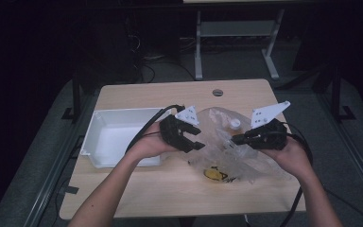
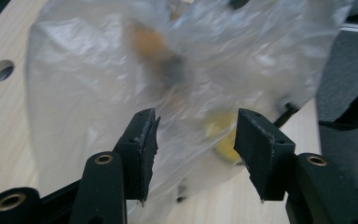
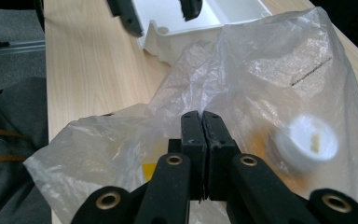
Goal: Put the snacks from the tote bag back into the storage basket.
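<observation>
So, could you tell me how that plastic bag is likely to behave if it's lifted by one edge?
The bag looks thin and crumpled, so it would probably sag and fold. The white cap and yellow item inside seem loose, so they may slide to the lowest point. The right gripper, shut on the film, likely holds, though it could slip.

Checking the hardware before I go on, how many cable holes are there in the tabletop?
1: a round hole near the far edge of the table, beyond the plastic bag. The bag could hide others.
</observation>
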